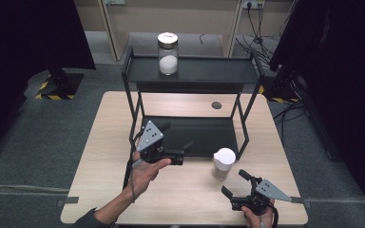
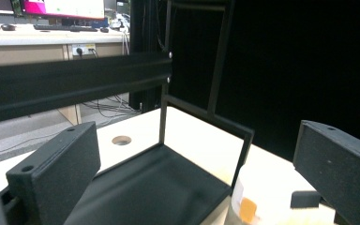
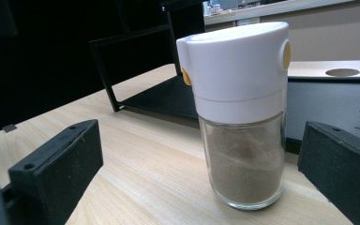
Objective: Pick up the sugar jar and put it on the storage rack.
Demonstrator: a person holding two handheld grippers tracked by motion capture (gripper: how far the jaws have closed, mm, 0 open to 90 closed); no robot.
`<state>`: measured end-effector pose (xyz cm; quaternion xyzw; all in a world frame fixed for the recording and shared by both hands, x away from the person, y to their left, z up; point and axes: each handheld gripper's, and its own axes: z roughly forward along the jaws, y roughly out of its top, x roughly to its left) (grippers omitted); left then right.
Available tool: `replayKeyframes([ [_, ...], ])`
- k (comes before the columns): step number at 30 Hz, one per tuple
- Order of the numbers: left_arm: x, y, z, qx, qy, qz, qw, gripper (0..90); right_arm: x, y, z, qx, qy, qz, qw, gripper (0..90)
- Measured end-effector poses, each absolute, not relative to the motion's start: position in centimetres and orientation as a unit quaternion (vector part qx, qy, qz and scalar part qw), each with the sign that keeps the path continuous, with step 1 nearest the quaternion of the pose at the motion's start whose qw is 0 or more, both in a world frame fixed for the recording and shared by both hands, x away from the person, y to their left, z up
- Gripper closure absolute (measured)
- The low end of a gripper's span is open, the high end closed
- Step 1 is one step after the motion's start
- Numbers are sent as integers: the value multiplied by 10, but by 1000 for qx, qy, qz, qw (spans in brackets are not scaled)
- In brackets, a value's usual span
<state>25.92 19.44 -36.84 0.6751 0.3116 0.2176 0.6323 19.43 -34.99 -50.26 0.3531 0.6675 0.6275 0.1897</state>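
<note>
Two grippers, jaws open: right gripper (image 1: 234,183) approaching spice shaker (image 3: 236,112); left gripper (image 1: 177,142) idle. Next: straddle glass, close.

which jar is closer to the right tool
The white-capped jar of brown powder on the table, just ahead of the right tool. The other jar stands on the rack's top shelf.

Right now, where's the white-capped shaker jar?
High view: the shaker jar stands on the table, right of centre, beside the rack's front right leg, ahead of the right tongs.
</note>
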Motion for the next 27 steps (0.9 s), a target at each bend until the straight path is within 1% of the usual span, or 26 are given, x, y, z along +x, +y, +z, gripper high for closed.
replayKeyframes([
  [3, 254, 195, -379, 678, 307, 223, 630, 1, 194, -350, -503, 351, 668, 628, 190, 6],
  [11, 246, 197, -404, 680, 307, 209, 632, 1, 195, -349, -503, 353, 668, 627, 189, 6],
  [15, 240, 198, -417, 680, 304, 211, 633, 1, 195, -350, -503, 353, 668, 628, 189, 7],
  [27, 230, 200, -443, 682, 302, 205, 634, 1, 195, -349, -503, 353, 668, 627, 189, 7],
])
